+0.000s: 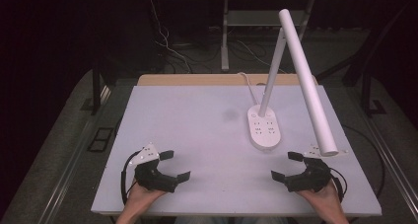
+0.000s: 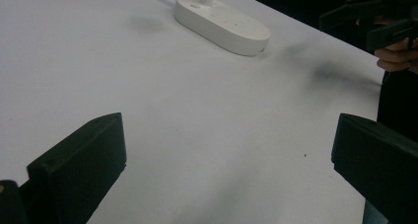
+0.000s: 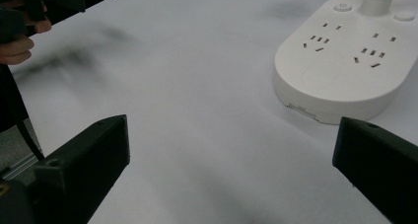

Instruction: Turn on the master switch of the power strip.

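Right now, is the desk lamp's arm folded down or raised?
Raised. The lamp stands on its base, post leaning up from it, and the long light bar slopes down from the top over the table, ending above it.

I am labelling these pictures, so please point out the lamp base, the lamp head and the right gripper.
lamp base (image 3: 340, 66), right gripper view, on its flat top between the socket groups.
lamp head (image 1: 308, 81), high view, on the middle of the long white bar.
right gripper (image 1: 286, 165), high view, midway between its open jaw tips.
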The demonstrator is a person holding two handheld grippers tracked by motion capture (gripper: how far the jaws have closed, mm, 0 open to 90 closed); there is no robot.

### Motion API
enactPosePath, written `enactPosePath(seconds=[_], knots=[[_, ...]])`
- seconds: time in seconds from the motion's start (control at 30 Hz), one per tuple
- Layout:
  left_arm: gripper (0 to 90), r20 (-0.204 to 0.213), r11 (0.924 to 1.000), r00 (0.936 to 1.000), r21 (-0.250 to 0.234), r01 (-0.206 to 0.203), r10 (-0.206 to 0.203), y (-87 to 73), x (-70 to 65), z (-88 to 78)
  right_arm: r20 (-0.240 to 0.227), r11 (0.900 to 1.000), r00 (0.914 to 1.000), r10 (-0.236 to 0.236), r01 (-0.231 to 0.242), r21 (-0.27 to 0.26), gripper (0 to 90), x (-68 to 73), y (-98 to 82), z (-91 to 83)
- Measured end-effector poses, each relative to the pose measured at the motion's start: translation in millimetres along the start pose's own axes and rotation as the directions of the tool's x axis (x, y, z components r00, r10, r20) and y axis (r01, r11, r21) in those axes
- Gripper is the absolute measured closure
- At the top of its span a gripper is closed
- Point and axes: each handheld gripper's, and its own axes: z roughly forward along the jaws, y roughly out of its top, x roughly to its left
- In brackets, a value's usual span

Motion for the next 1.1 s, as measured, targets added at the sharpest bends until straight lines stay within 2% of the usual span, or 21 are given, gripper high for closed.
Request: enactPosePath(seconds=[0.4, 0.97, 1.1], knots=[[0.0, 0.021, 0.9997, 0.9997, 0.023, 0.010, -0.011, -0.5, 1.1, 2.0, -0.001, 1.000, 1.0000, -0.005, 0.005, 0.010, 0.3, -1.6, -0.5, -0.3], [0.0, 0.029, 0.9987, 0.9995, 0.049, 0.015, -0.016, 1.3, 0.6, 3.3, -0.006, 0.999, 1.0000, 0.004, -0.004, 0.041, 0.3, -1.0, -2.0, 1.8], [0.0, 0.048, 0.9982, 0.9987, 0.059, 0.011, -0.014, 3.6, 2.5, 3.1, -0.007, 0.999, 0.9999, 0.009, -0.009, 0.039, 0.3, -1.8, -1.9, 0.8]])
